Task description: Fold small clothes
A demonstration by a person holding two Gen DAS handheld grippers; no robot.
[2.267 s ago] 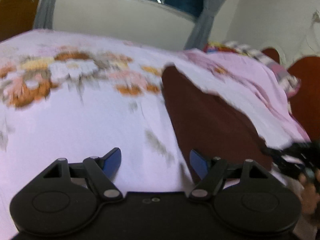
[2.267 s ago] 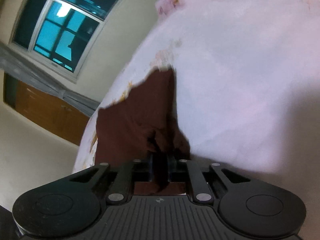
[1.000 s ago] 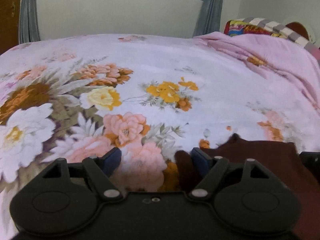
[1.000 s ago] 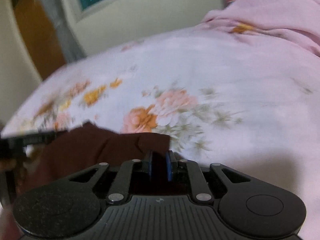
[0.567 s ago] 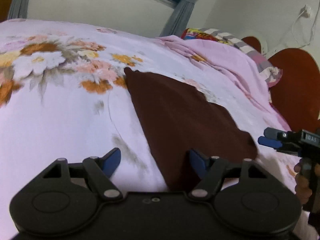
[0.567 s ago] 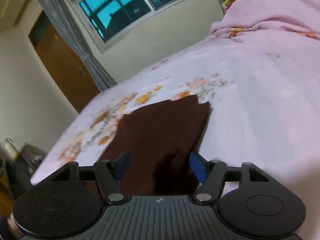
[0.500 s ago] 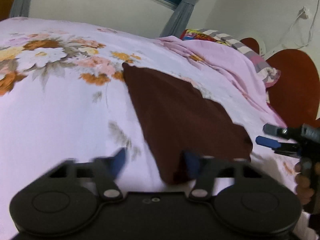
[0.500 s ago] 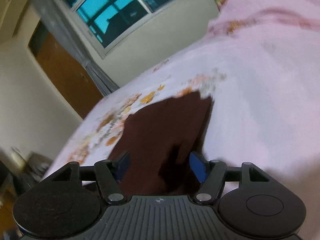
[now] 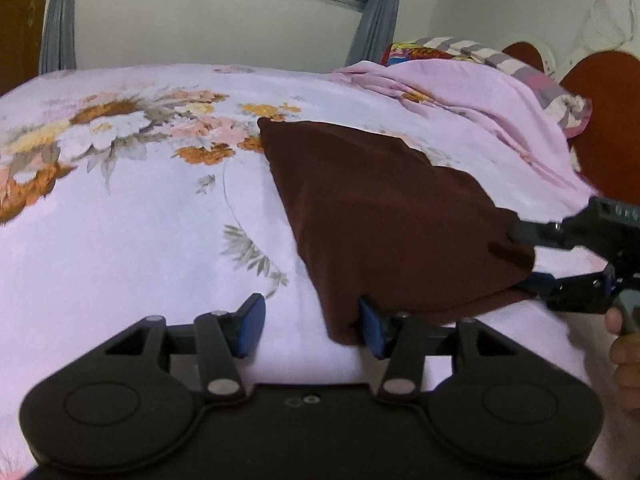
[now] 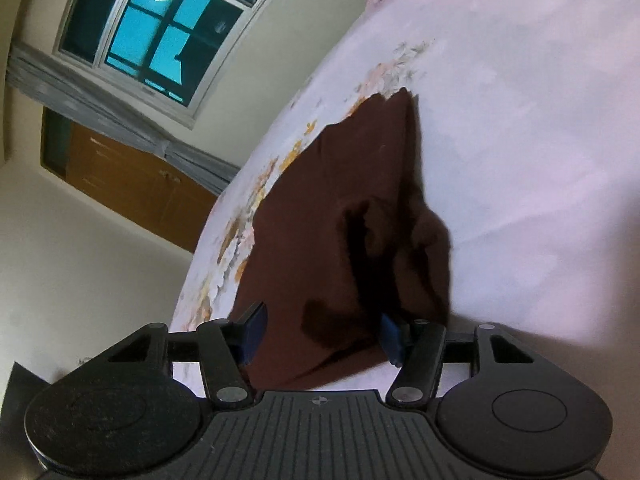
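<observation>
A dark brown folded garment [image 9: 384, 216] lies flat on the pink floral bedsheet [image 9: 132, 216]. My left gripper [image 9: 310, 326] is open, its jaws wide apart; the garment's near corner lies against the right finger. My right gripper [image 10: 320, 332] is open too, its jaws astride the near edge of the garment [image 10: 340, 220] without clamping it. In the left wrist view the right gripper [image 9: 524, 256] shows at the garment's right corner, one finger above the cloth and one below.
A bunched pink blanket [image 9: 460, 92] and striped pillow [image 9: 520, 68] lie at the bed's far right by a red-brown headboard [image 9: 608, 120]. A window [image 10: 160, 28], grey curtains and a wooden door [image 10: 132, 184] are beyond the bed.
The right gripper, shut on the garment a second ago, has opened and let it go. The garment now lies folded on the sheet. Both grippers have shifted to its near edge and right corner.
</observation>
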